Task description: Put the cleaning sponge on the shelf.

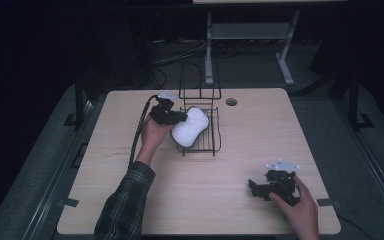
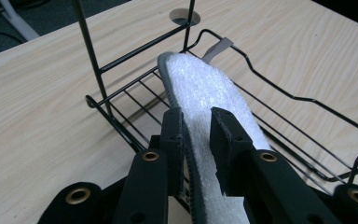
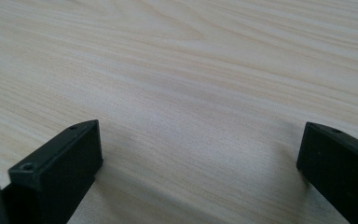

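- Left gripper [image 2: 196, 128]: jaws either side of the white sponge [image 2: 209, 93], loosened off it; a sliver of gap shows beside each pad, so this reads as a release under way, not a firm hold
- No earlier look to compare, so only the slack stance goes down here
- The sponge stands on its long edge inside the black wire rack [image 2: 307, 100], its far end up against the rack's tall back frame, its near end between the jaws
- In the high view the left gripper [image 1: 180, 117] sits at the rack's left side, with the sponge [image 1: 190, 127] leaning across the wire rack [image 1: 215, 137] at the far middle of the table [image 1: 240, 200]
- To do this well: spread the jaws clear of both faces before pulling back, then draw straight out along the sponge's length toward the near left, so a pad does not drag it over the low rim
- Watch for tipping; the sponge is soft and stands narrow on the wires
- Right gripper [image 3: 200, 154]: jaws wide apart, nothing between them, low over bare wood; in the high view it rests at the near right [image 1: 260, 189], well apart from the rack, idle
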